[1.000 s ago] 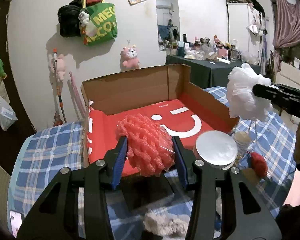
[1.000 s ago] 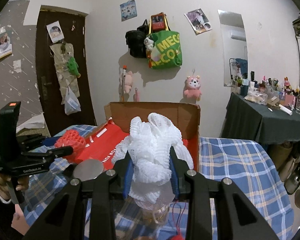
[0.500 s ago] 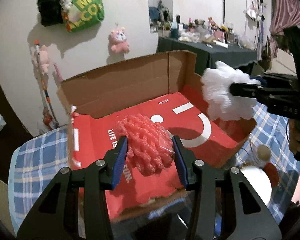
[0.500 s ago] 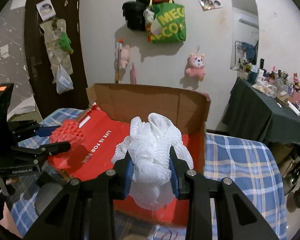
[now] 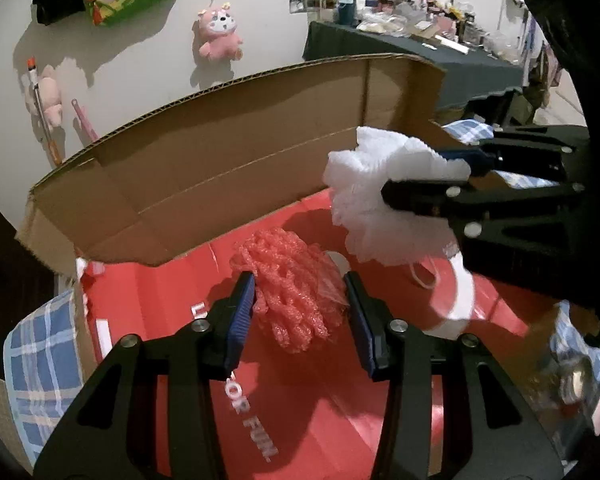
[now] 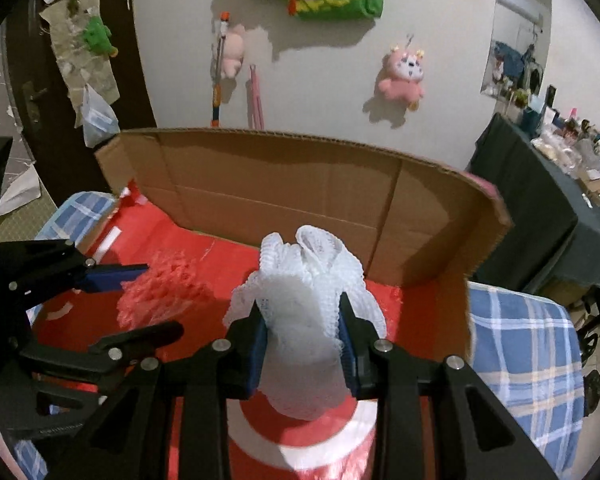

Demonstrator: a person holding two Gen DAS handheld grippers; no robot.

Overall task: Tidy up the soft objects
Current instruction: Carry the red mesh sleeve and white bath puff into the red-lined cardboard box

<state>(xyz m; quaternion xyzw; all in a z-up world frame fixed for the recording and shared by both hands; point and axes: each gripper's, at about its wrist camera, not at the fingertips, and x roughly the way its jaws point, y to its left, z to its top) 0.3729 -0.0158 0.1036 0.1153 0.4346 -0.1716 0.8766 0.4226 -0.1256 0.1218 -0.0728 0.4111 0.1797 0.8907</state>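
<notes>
Landmark: the cardboard box (image 5: 228,152), lined in red, is sitting on a blue plaid bed cover (image 6: 528,344).
Left gripper (image 5: 300,304): its jaws are pinching the red foam net (image 5: 296,292), holding it just above the box floor, near the middle.
Right gripper (image 6: 302,338): its jaws are pinching the white foam net (image 6: 312,320), hanging over the box floor toward the right wall.
What is changing: a second ago both nets were being held outside the box, in front of its near edge; now both are hanging inside its walls, and the box is filling each view as the grippers tip downward.
Grip: neither pair of jaws is loosening; both nets are bulging between the pads as before.
Meaning for the task: carrying appears finished; lowering and letting go probably remain, with the nets just beside each other.
</notes>
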